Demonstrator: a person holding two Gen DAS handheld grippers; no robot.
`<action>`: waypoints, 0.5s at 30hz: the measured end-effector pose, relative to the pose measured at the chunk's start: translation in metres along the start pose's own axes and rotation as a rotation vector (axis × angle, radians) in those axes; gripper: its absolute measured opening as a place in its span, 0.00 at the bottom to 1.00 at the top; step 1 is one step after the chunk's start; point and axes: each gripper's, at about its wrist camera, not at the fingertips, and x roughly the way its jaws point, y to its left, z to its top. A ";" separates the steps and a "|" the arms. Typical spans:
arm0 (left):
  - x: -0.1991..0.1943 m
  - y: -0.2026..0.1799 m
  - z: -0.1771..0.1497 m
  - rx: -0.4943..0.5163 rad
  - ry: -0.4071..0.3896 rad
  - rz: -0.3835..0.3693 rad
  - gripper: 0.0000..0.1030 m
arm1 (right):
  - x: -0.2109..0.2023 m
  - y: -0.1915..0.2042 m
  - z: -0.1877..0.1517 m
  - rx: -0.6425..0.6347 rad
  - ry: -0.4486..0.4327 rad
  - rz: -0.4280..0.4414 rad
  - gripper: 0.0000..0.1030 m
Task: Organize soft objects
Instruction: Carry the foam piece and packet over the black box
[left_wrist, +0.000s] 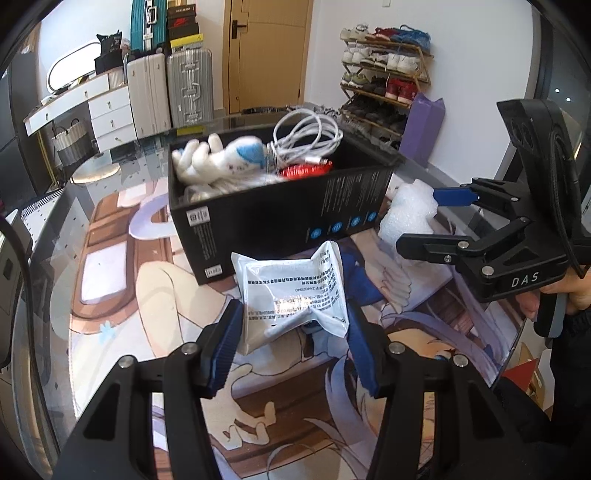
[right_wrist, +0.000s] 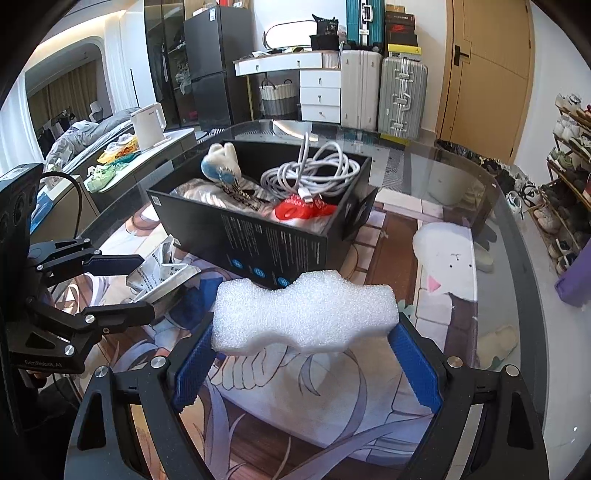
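A crinkled silver packet (left_wrist: 291, 284) with printed text sits between the blue pads of my left gripper (left_wrist: 293, 317), which is shut on it just above the printed mat. The right wrist view shows that same gripper (right_wrist: 147, 286) at the left, holding the packet (right_wrist: 159, 273). My right gripper (right_wrist: 303, 332) is shut wide on a white foam block (right_wrist: 303, 310), lifted off the mat in front of the black box (right_wrist: 258, 236). In the left wrist view that gripper (left_wrist: 419, 218) and the foam (left_wrist: 406, 214) are right of the box (left_wrist: 258, 221).
The box holds a white and blue plush toy (left_wrist: 218, 158), a coiled white cable (left_wrist: 306, 136) and a red item (left_wrist: 304, 171). A printed mat (right_wrist: 443, 266) covers the round glass table. Suitcases (left_wrist: 188, 85), a shoe rack (left_wrist: 384, 74) and a purple bag (left_wrist: 421, 129) stand beyond.
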 end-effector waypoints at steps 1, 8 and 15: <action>-0.003 0.000 0.001 0.001 -0.010 0.000 0.52 | -0.003 0.000 0.001 -0.001 -0.007 0.001 0.88; -0.023 0.008 0.009 -0.008 -0.071 0.015 0.52 | -0.018 0.004 0.006 -0.009 -0.058 0.004 0.88; -0.032 0.020 0.024 -0.021 -0.113 0.042 0.52 | -0.026 0.008 0.018 0.002 -0.109 0.011 0.88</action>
